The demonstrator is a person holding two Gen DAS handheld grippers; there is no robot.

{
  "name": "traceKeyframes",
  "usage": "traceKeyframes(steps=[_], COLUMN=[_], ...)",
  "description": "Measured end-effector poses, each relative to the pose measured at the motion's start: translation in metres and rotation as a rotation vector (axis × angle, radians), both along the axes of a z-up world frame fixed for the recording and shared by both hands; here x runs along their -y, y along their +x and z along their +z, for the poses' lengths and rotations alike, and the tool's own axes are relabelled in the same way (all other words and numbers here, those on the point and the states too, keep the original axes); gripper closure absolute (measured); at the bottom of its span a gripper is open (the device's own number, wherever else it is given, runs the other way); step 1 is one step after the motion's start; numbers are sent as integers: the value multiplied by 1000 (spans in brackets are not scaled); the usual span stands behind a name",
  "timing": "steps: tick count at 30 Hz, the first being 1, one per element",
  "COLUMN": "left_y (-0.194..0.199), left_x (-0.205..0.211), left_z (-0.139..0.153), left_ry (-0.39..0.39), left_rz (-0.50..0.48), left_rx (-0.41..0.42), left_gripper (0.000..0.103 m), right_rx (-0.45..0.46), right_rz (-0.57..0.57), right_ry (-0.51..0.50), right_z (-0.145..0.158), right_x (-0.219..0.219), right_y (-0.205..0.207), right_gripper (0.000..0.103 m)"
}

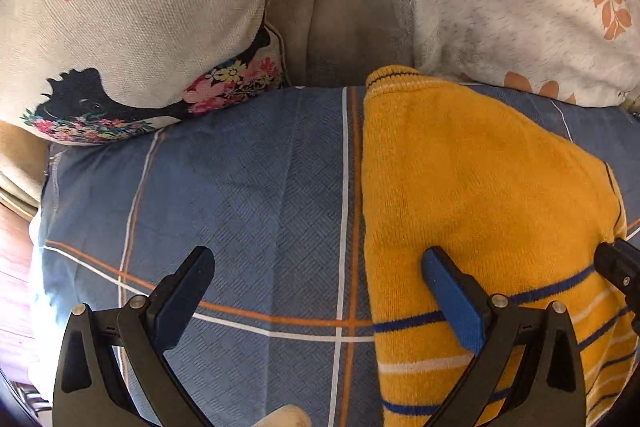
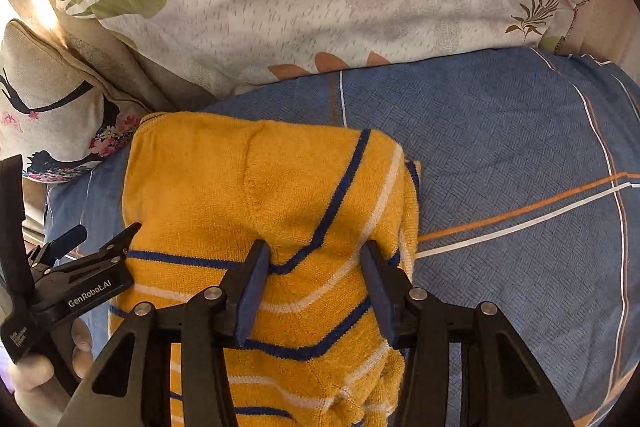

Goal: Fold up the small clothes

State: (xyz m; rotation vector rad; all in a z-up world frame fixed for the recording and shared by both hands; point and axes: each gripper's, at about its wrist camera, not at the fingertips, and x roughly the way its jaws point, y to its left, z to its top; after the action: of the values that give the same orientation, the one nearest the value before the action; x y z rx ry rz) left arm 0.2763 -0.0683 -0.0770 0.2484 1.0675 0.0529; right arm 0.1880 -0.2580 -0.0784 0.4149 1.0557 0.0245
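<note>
Sweater — yellow, blue-and-white striped, folded — sits under the right gripper, its fingers apart over the knit, while the left gripper gapes wide straddling its edge on the blue plaid bedsheet.

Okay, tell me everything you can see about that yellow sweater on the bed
The yellow sweater is a small mustard knit with blue and white stripes and a ribbed, dark-trimmed edge at its far end. It lies partly folded, a striped flap turned diagonally over the body, on the blue plaid bedsheet below the leaf-print pillow. The right gripper is open over its near striped end; the left gripper is open, straddling its left edge.
</note>
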Motion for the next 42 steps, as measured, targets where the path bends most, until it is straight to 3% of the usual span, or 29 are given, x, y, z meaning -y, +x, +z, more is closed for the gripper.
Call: traceKeyframes(steps=[4, 6, 7, 11, 14, 16, 21, 23, 27, 32, 36, 42], left_y=[-4, -17, -25, -61, -78, -80, -94, -109, -144, -200, -239, -261], left_x=[-14, -24, -27, -38, -37, -33, -24, -32, -49, -53, -47, -43], left_z=[6, 9, 10, 19, 35, 39, 20, 18, 31, 72, 102, 111], left_ry=[-25, -35, -30, -3, -41, -76, -6, -1, 8, 16, 38, -43], left_rz=[5, 16, 16, 13, 8, 15, 46, 59, 72, 87, 118, 151], left_rx=[-2, 8, 9, 33, 76, 62, 14, 16, 109, 296, 424, 401], left_gripper=[0, 0, 0, 0, 0, 0, 0, 0, 0, 0, 0, 0], right_rx=[11, -7, -13, 20, 88, 108, 0, -14, 15, 51, 62, 99], right_rz=[-4, -43, -53, -102, -65, -23, 37, 31, 22, 53, 58, 77], right_ry=[-11, -75, -85, -155, -111, -82, -121, -82, -141, -328, -346, -375], right_z=[4, 2, 2, 19, 38, 42, 7, -1, 6, 19, 27, 38], right_x=[10, 21, 25, 36, 27, 14, -2, 4, 7, -5, -10, -24], right_y=[-6, -16, -21, -50, -62, -64, -81, -98, -143, -178, -194, -217], right_gripper=[51, 37, 36, 37, 37, 38, 38, 37, 36, 36, 36, 35])
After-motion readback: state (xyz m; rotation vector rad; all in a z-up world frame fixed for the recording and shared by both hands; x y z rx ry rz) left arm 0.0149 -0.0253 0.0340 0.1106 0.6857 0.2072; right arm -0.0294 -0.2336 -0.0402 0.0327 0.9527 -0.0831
